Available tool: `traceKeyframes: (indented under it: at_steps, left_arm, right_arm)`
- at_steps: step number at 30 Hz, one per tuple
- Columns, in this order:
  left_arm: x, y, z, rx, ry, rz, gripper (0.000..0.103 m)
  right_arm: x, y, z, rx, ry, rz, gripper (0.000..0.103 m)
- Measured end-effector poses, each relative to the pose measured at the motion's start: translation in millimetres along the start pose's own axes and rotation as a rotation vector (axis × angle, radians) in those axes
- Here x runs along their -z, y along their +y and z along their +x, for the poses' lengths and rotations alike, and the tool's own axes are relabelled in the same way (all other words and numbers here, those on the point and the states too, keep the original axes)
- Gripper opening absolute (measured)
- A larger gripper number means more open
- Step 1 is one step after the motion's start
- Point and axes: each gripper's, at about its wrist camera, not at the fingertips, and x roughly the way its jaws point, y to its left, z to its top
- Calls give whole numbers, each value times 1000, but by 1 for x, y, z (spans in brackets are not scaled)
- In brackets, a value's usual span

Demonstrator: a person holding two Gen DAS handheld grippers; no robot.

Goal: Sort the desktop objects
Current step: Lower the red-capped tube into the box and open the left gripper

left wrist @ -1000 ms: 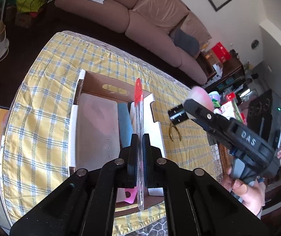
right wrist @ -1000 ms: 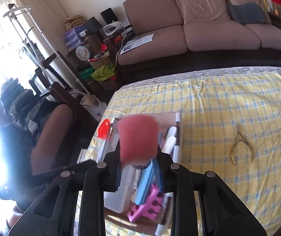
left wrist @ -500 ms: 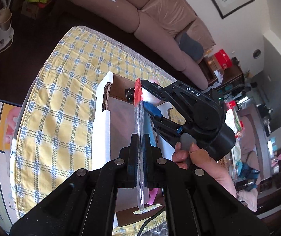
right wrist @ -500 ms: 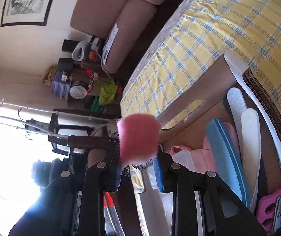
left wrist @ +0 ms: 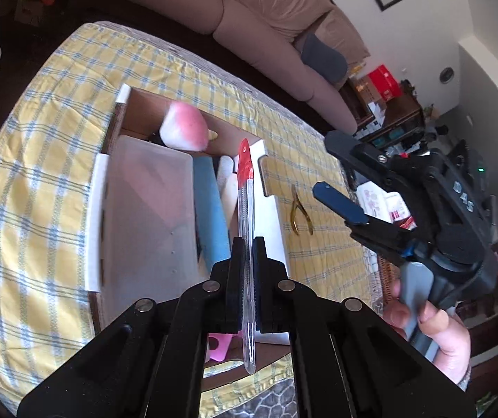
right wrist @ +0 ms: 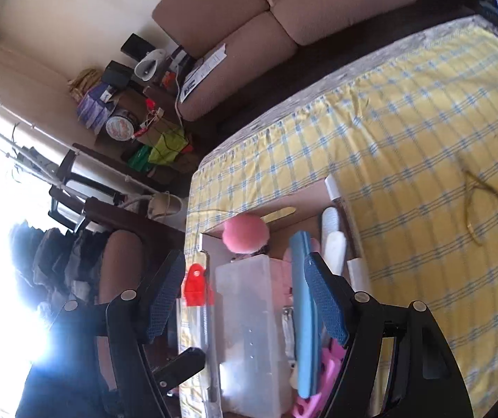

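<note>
My left gripper [left wrist: 248,244] is shut on a clear tube with a red cap [left wrist: 245,163], held over the cardboard box [left wrist: 123,104]. The red cap also shows in the right wrist view [right wrist: 195,284]. My right gripper [right wrist: 245,299] is open and empty above the box; it shows in the left wrist view [left wrist: 332,170] to the right of the box. A pink fluffy brush [left wrist: 184,130] lies at the box's far end, also seen from the right wrist [right wrist: 245,233]. Gold nippers [left wrist: 299,214] lie on the yellow checked cloth [right wrist: 423,132].
The box holds a frosted plastic case [left wrist: 148,216], a blue nail file [right wrist: 303,313], white files [right wrist: 332,240] and a pink toe separator [right wrist: 322,379]. A brown sofa [left wrist: 249,7] stands beyond the table. A chair [right wrist: 120,254] is at the table's left.
My right gripper has opened and let go of the pink brush, which now lies in the box's far end. It has pulled back to the right. My left gripper still holds the tube.
</note>
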Motion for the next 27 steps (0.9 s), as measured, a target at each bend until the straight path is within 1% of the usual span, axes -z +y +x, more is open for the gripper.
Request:
traceKeyframes:
  at_steps: [3, 5, 8, 9, 12, 16, 17, 18, 19, 20, 21, 22, 23, 24, 25, 26, 27]
  left_arm:
    - [3, -12, 22, -39, 20, 23, 4]
    - [4, -17, 36, -82, 35, 42, 4]
    - [10, -26, 49, -130, 58, 80, 4]
    - [12, -29, 49, -138, 56, 80, 5]
    - [15, -28, 42, -127, 39, 47, 11]
    - [21, -30, 30, -132, 34, 54, 12]
    - [21, -30, 27, -135, 35, 61, 18]
    - [21, -32, 24, -144, 35, 71, 31]
    - [21, -36, 21, -154, 35, 83, 40]
    - [22, -39, 19, -161, 36, 97, 55]
    - [22, -43, 18, -171, 42, 114, 67]
    - [23, -48, 18, -188, 49, 134, 72]
    - [25, -52, 16, -199, 49, 143, 83]
    - [27, -56, 15, -194, 49, 145, 95]
    - [28, -59, 14, -185, 52, 145, 101]
    - [28, -62, 15, -180, 54, 147, 103]
    - [28, -65, 14, -177, 59, 152, 103]
  right_arm:
    - [10, -5, -23, 14, -13, -44, 74]
    - [15, -7, -30, 23, -8, -63, 74]
    - [22, -8, -35, 58, 9, -118, 74]
    - [25, -9, -35, 69, 18, -132, 74]
    - [32, -12, -34, 92, 33, -160, 74]
    - [40, -14, -33, 90, 44, -161, 74]
    - [42, -14, -32, 96, 46, -166, 74]
    - [44, -13, -33, 106, 46, -175, 74]
    - [46, -14, -33, 113, 47, -180, 74]
    - [47, -15, -35, 122, 46, -182, 74]
    - [47, -17, -37, 131, 43, -179, 76]
    - [47, -19, -40, 141, 38, -175, 77]
    - [47, -22, -43, 153, 33, -171, 79]
    - [46, -25, -47, 164, 28, -166, 81]
    - [45, -28, -52, 172, 23, -162, 82]
    - [44, -32, -57, 178, 14, -159, 82]
    - [43, -35, -63, 184, 3, -157, 85]
